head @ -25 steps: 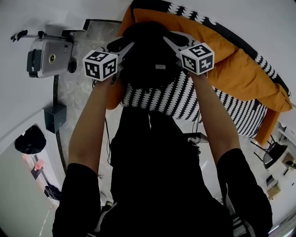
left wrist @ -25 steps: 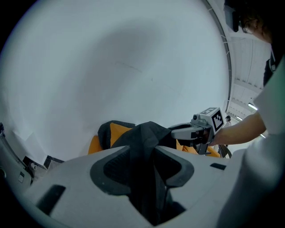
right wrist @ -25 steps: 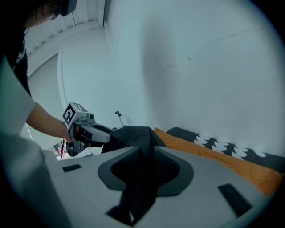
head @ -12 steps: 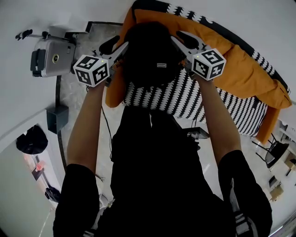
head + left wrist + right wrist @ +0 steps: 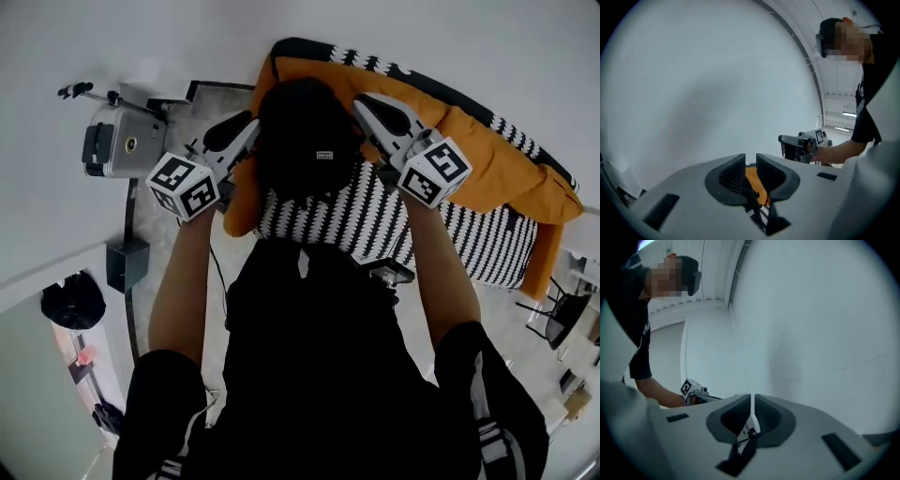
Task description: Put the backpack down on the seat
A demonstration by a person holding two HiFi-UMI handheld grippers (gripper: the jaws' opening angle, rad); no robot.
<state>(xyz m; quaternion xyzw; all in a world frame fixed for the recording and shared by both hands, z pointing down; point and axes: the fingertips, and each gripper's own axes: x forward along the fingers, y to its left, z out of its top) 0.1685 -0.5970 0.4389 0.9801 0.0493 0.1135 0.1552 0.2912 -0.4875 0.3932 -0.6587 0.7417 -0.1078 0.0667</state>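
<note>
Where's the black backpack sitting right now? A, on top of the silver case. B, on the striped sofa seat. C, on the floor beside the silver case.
B: in the head view the black backpack rests on the striped seat, against the orange cushion.
</note>
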